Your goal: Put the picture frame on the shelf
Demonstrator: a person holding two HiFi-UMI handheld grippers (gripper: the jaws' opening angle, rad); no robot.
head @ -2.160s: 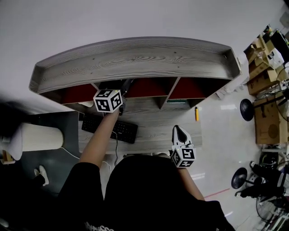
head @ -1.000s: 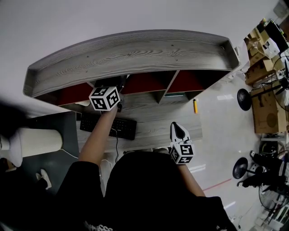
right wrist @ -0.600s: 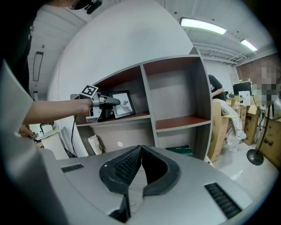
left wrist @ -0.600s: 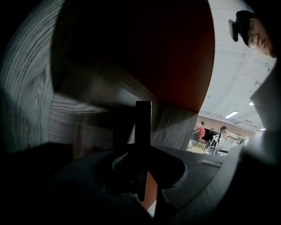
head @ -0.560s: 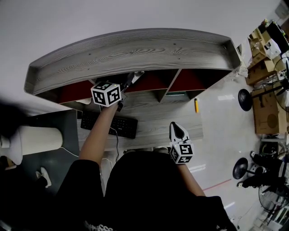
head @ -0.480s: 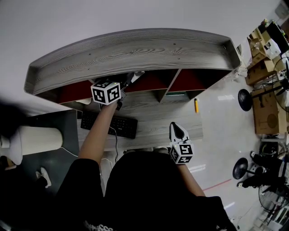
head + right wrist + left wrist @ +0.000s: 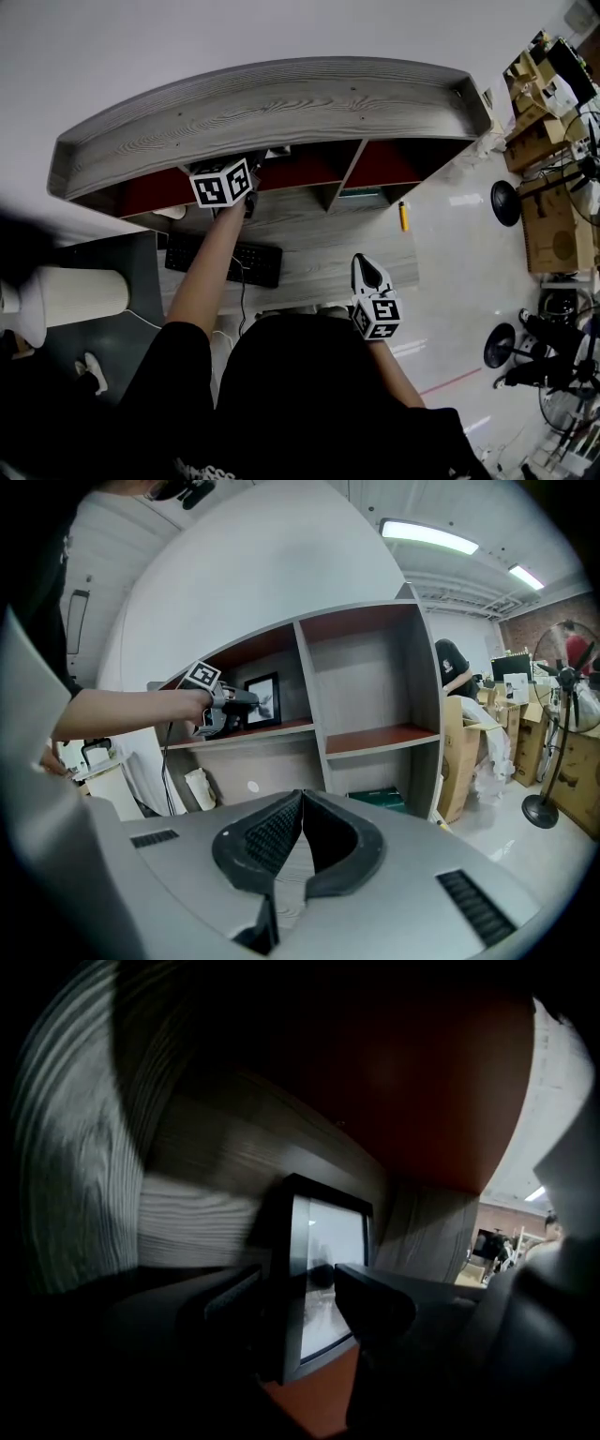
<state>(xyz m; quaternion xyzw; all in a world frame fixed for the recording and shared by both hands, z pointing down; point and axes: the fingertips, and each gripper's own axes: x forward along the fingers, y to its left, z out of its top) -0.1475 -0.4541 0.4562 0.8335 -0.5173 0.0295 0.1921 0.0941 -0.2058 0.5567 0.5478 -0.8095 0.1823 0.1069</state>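
Nearest to the person, the right gripper [image 7: 366, 266] is held low, close to the body and above the front edge of the desk [image 7: 319, 246]. Its two fingers are pressed together and nothing is between them. The cube on it carries black and white square markers, and so does the cube on the left gripper [image 7: 302, 1297].

The left arm [image 7: 208, 272] is bare and stretched forward over a black keyboard [image 7: 225, 263], so that the left gripper reaches into the shelf [image 7: 281, 103]. Its fingers are opening, with the picture frame [image 7: 323, 1241] between them, and the pads do not seem to press on it. The frame is black with glass and stands upright on the red-brown board of a compartment, near the grey back wall. In the right gripper view this compartment is left of an upright divider.

The shelf is of grey wood grain and stands on the desk against a white wall. A small yellow thing [image 7: 403, 217] lies on the desk further right. Beyond it the floor is pale and shiny, with cardboard boxes [image 7: 553, 239] at the side.
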